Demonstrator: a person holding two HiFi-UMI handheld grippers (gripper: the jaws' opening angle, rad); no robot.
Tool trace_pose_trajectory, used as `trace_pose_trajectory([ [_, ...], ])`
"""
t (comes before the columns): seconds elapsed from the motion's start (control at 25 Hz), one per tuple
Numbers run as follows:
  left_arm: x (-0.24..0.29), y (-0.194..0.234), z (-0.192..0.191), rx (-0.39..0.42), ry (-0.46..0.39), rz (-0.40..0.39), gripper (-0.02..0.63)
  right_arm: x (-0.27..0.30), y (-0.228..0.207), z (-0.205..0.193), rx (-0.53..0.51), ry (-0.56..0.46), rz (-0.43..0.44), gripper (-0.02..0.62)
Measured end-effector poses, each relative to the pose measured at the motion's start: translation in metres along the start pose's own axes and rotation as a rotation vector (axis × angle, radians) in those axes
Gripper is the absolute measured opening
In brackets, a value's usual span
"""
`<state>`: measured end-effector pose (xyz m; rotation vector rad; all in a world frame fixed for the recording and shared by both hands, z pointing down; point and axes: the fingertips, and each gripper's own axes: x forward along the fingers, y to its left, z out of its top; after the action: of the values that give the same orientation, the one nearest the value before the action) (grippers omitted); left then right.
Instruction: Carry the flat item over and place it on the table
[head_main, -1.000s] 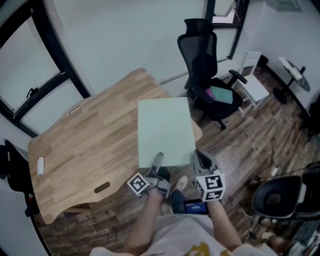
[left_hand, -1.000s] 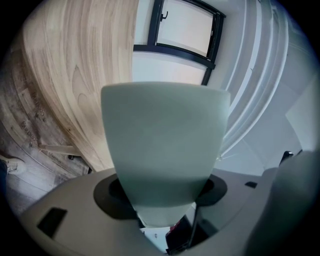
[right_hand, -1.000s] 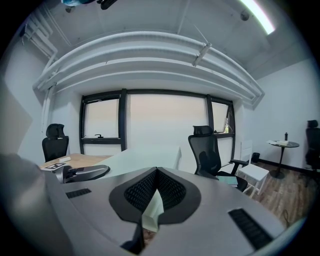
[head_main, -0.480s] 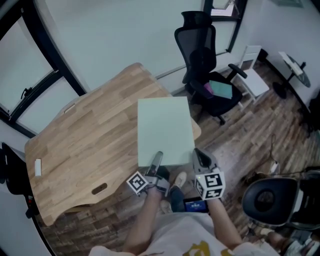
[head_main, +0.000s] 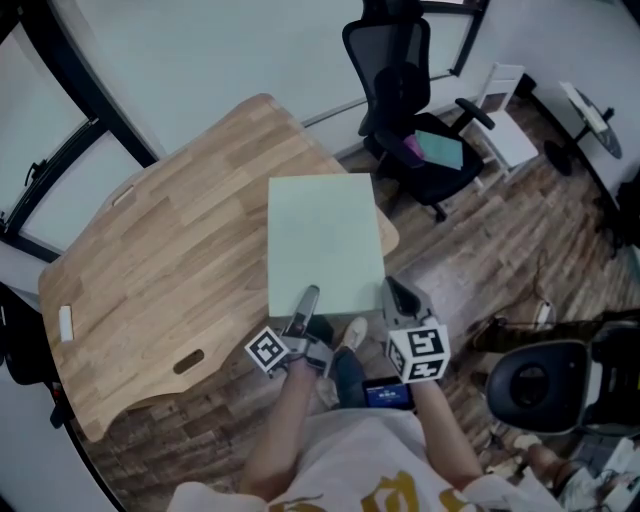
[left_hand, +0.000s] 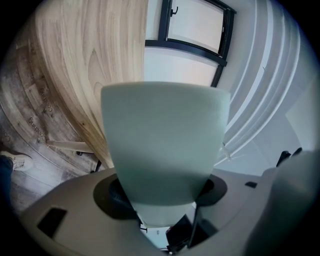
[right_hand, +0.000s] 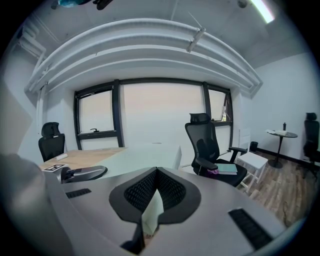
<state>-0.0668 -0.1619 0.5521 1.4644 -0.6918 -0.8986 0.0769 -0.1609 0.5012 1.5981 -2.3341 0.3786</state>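
A pale green flat board (head_main: 325, 245) is held level over the near right corner of the wooden table (head_main: 160, 260). My left gripper (head_main: 306, 303) is shut on its near edge at the left, and my right gripper (head_main: 393, 296) is shut on the near right corner. In the left gripper view the board (left_hand: 162, 135) fills the space between the jaws of the left gripper (left_hand: 165, 200), with the table (left_hand: 95, 60) behind. In the right gripper view the right gripper (right_hand: 152, 210) pinches the board's thin edge (right_hand: 151, 214); the board's top (right_hand: 137, 156) runs toward the table.
A black office chair (head_main: 400, 110) with a teal item (head_main: 440, 150) on its seat stands right of the table, beside a white stool (head_main: 505, 150). Another dark chair (head_main: 545, 385) is at the lower right. A small white object (head_main: 66, 322) lies near the table's left edge.
The board and both grippers have drifted slightly left and farther over the table's corner. Both grips are unchanged.
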Motion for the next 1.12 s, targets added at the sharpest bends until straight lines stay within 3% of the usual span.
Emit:
trace_pose_trajectory([
  [1.12,-0.003,0.056,-0.011,-0.048,-0.019,0.090,0.290,0.012,-0.011,-0.047,0.030,0.109,0.025,-0.002],
])
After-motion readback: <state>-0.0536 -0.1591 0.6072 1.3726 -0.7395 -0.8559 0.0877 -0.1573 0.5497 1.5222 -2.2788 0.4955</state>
